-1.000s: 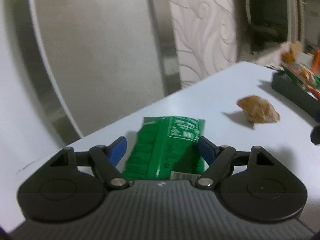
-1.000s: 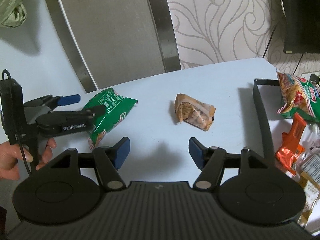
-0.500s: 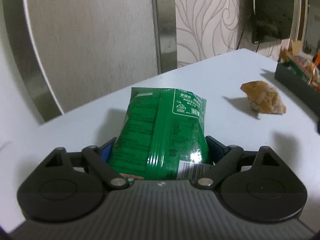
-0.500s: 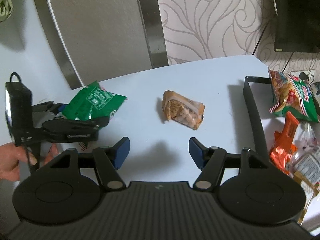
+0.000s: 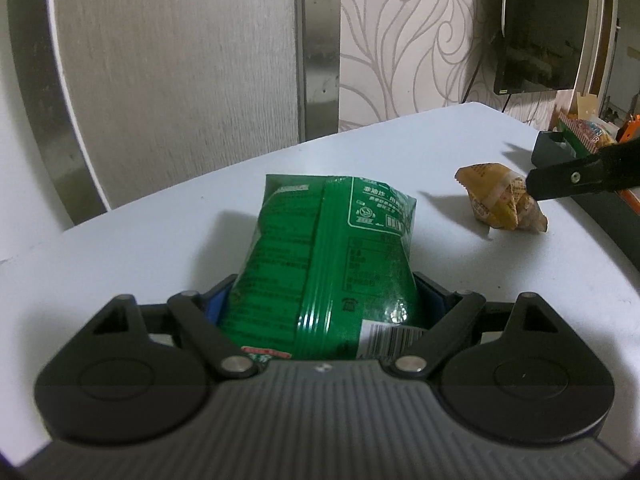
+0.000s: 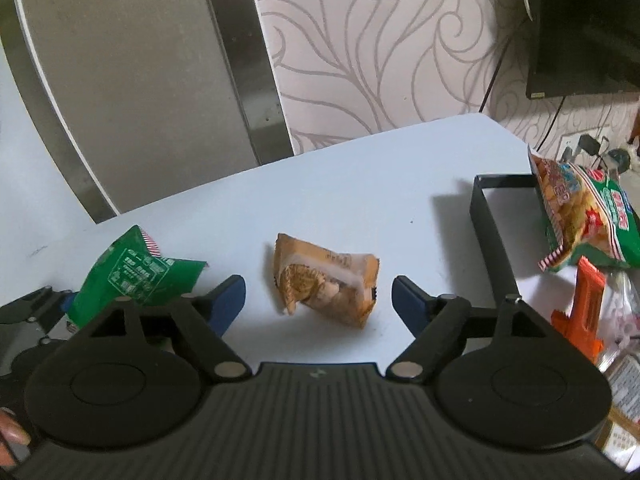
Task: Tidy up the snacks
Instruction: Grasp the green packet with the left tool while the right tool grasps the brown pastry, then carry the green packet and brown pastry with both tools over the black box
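right gripper (image 6: 319, 300) fingers just widened | tan snack packet (image 6: 325, 285) between, untouched | black tray (image 6: 490, 236) right

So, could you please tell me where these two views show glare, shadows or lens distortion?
Left wrist view: a bright glare spot sits low on the green snack bag, and the orange snack pack throws a dark shadow leftward on the table. Right wrist view: the fisheye bows the wall panel's edges, and corners go dark.

Left gripper (image 5: 324, 300) clamped — right gripper (image 6: 318, 304) spread, jaws just widened.
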{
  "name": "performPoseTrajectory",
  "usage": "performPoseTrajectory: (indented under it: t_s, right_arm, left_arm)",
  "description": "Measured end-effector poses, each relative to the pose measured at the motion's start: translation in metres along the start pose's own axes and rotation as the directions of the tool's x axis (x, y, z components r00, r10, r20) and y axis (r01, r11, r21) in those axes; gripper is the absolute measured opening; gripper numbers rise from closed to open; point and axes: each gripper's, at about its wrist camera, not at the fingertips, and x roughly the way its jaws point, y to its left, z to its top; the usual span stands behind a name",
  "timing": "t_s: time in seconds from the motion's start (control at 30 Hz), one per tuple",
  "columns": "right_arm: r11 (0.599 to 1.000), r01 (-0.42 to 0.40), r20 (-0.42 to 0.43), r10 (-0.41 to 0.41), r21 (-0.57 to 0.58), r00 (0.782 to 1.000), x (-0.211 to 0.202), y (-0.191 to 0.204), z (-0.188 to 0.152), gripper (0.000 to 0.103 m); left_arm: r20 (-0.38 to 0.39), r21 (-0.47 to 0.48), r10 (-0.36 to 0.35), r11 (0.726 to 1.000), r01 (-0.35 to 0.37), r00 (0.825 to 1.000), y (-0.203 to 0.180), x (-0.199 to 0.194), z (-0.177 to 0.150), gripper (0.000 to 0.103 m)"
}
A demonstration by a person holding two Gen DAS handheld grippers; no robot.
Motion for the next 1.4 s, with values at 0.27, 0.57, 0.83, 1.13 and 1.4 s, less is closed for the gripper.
performPoseTrajectory:
  t_s: [0.27, 0.57, 0.83, 1.13, 1.4]
  right_arm:
    - [0.984, 0.025, -0.017, -0.028, -0.177, 0.999, 0.029, 0.014, 0.004, 0.086]
    - [0.995, 0.015, -0.06, -0.021, -0.095, 0.998, 0.062, -0.004, 0.016, 0.086]
    - [0.983, -0.018, -0.091, 0.001, -0.182, 0.996, 0.069, 0.009, 0.009, 0.071]
    - [0.968, -0.044, -0.101, 0.019, -0.249, 0.995, 0.046, 0.021, -0.016, 0.069]
    - [0.96, -0.054, -0.113, 0.023, -0.273, 0.993, 0.0, 0.025, -0.055, 0.069]
  left_arm:
    - [-0.001, -0.006, -0.002, 1.0, 0.002, 1.0, 0.0, -0.001, 0.0, 0.09]
    - [-0.006, -0.009, -0.005, 1.0, 0.005, 1.0, 0.001, 0.0, 0.0, 0.09]
    - [-0.008, -0.007, -0.001, 1.0, 0.001, 1.0, 0.001, 0.0, 0.0, 0.09]
    - [-0.005, 0.017, 0.004, 1.0, -0.004, 1.0, -0.005, -0.002, -0.002, 0.09]
    - [-0.007, 0.044, -0.01, 0.999, 0.01, 1.0, -0.017, -0.01, -0.011, 0.09]
